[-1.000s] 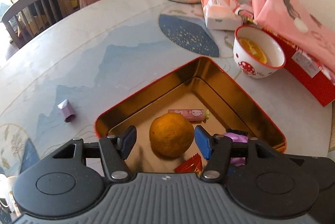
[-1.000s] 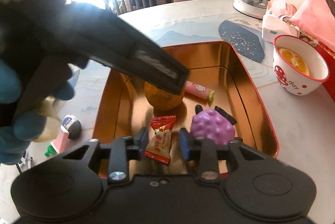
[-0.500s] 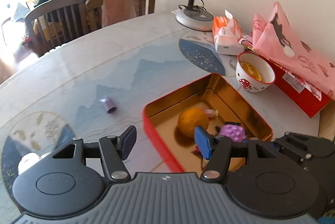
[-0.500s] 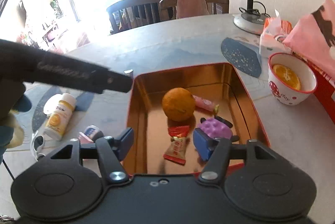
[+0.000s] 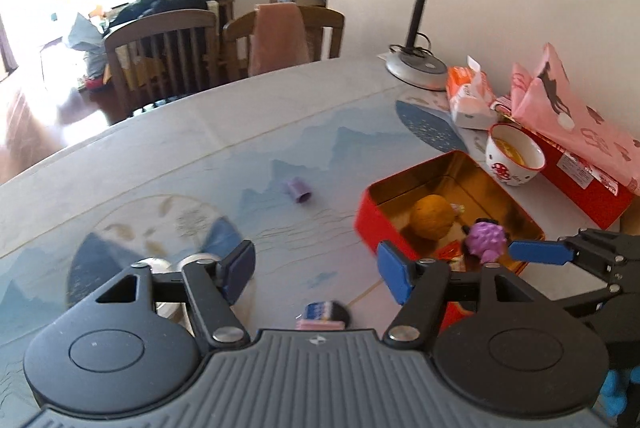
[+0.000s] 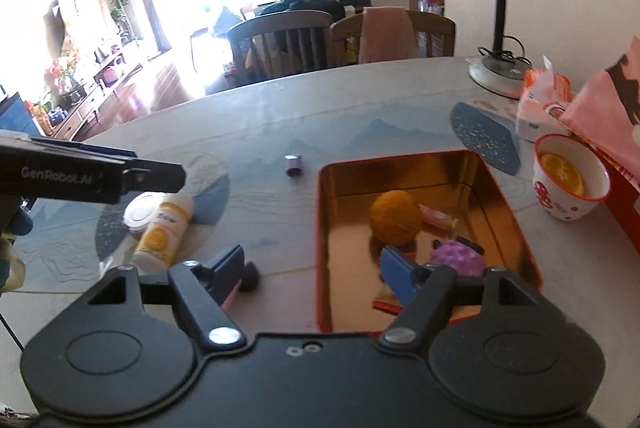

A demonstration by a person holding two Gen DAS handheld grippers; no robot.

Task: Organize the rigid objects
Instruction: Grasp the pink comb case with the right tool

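Note:
A red tin with a gold inside [image 5: 400, 183] [image 6: 400, 163] lies on the table. It holds an orange ball [image 5: 433, 216] [image 6: 395, 215], a purple spiky toy [image 5: 485, 240] [image 6: 456, 258], a pink stick [image 6: 436, 216] and a red candy wrapper [image 6: 387, 302]. A small purple cap [image 5: 297, 189] [image 6: 294, 164] lies on the table left of the tin. A yellow bottle [image 6: 164, 230] lies further left. My left gripper [image 5: 316, 270] is open and empty above the table, left of the tin. My right gripper [image 6: 310, 270] is open and empty over the tin's near left edge.
A mushroom-print cup with orange slices [image 5: 514, 153] [image 6: 570, 179], a tissue pack [image 5: 468, 97], a pink bag [image 5: 560, 107], a red box [image 5: 584, 183] and a desk lamp [image 5: 420, 63] stand at the right. A small dark-ended item [image 5: 324, 314] lies near me. Chairs [image 5: 160, 47] stand beyond the table.
Both grippers have pulled up and back from the tin and left the orange ball and candy inside. The right gripper has opened wider. The left gripper has swung to the left.

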